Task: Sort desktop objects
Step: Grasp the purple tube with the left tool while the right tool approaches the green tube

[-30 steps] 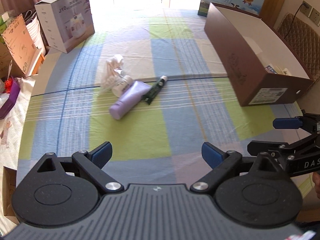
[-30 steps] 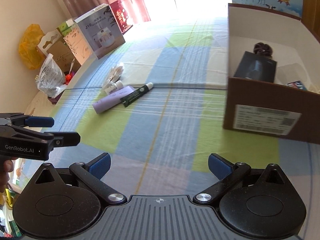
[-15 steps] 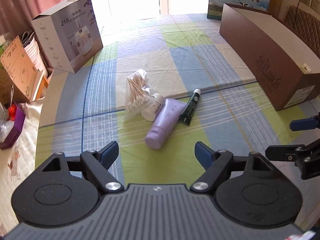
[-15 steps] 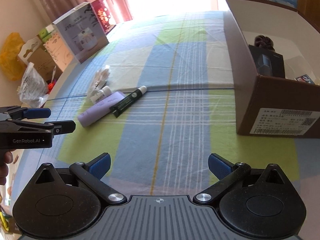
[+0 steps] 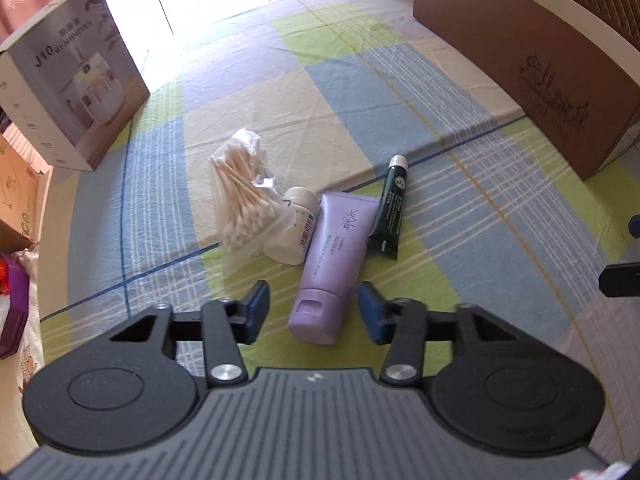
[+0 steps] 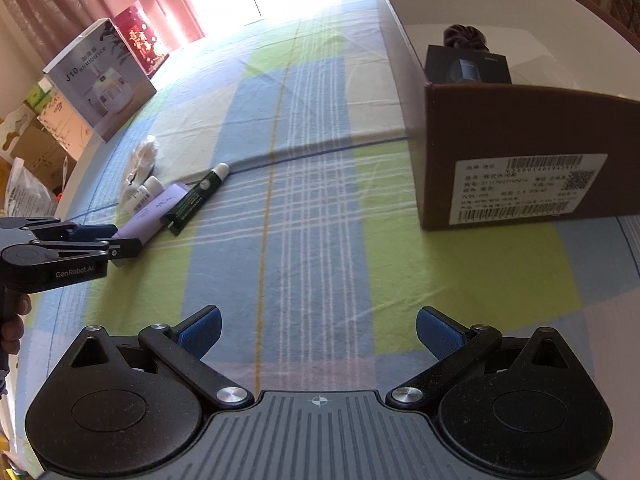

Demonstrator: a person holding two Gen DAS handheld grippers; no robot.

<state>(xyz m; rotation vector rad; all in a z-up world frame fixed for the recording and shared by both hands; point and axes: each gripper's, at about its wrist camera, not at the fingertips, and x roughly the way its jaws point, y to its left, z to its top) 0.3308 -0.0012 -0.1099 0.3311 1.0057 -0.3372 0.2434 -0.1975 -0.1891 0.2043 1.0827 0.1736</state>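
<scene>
A lilac tube (image 5: 332,260) lies on the checked cloth, cap end toward me. My left gripper (image 5: 314,312) hovers at that cap end; its jaws are closing with the cap between them, pads apart from it. Beside the tube lie a white bottle (image 5: 296,226), a bag of cotton swabs (image 5: 244,196) and a dark green tube (image 5: 390,210). In the right wrist view the left gripper (image 6: 116,242) reaches over the lilac tube (image 6: 154,214). My right gripper (image 6: 318,330) stands open over bare cloth, nothing between its fingers.
A brown cardboard box (image 6: 520,152) stands at the right, holding a dark box (image 6: 466,66). A humidifier carton (image 5: 68,84) stands at the back left. More boxes and bags crowd the table's left edge (image 6: 24,152). A hand (image 6: 12,320) grips the left tool.
My left gripper came forward and down to the lilac tube and its jaws narrowed around the cap end. My right gripper sank a little and rolled, staying open.
</scene>
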